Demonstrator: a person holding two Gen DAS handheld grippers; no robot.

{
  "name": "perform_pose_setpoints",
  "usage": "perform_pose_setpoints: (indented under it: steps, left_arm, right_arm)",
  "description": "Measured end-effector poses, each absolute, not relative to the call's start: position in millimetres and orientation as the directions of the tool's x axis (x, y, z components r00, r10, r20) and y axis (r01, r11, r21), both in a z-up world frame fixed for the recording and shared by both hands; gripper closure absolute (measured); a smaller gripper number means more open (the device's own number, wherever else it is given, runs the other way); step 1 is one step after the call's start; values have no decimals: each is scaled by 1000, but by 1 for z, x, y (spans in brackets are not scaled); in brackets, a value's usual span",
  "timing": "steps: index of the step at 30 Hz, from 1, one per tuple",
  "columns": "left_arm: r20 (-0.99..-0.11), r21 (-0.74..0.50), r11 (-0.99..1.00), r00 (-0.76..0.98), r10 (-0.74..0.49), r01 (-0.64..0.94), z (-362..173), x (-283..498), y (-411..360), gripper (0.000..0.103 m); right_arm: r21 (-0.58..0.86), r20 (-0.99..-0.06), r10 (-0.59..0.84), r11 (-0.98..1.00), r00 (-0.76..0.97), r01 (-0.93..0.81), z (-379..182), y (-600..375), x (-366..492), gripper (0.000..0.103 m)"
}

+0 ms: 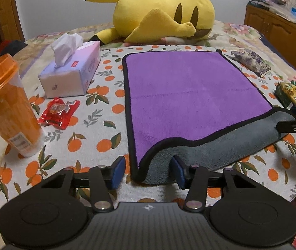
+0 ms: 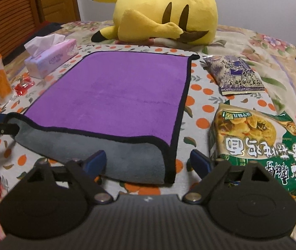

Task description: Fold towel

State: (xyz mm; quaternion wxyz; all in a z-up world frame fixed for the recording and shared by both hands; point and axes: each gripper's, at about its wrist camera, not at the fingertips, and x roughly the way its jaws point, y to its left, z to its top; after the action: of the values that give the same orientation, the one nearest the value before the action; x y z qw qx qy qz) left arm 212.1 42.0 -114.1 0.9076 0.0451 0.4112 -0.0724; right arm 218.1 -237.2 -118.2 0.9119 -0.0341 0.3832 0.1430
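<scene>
Bedding with orange fruit prints [image 1: 106,145] lies under everything, and a big yellow plush toy [image 1: 158,14] sleeps at the far end. Flat on it lies the purple towel [image 1: 189,93], its near edge flipped over so the grey underside [image 1: 221,152] shows. My left gripper [image 1: 149,171] is wide, its fingers on both sides of the near left corner, not pinching. My right gripper [image 2: 148,162] is wide too, around the near right corner. I think the towel is soft, light and floppy, so it will sag. I should pinch both near corners at the black trim [image 2: 169,162] and lift together.
</scene>
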Motion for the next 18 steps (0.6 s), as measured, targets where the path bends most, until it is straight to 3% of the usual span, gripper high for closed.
perform_pose_setpoints:
  steps: [7, 18]
  left_arm:
    - [-757, 5, 985, 644, -111, 175, -115, 212, 41, 64]
    - [-753, 12, 983, 648, -111, 182, -116, 211, 39, 66]
  right_arm:
    - [71, -725, 249, 954, 642, -290, -121, -239, 220, 23]
    - [78, -722, 276, 944, 634, -322, -116, -238, 219, 58]
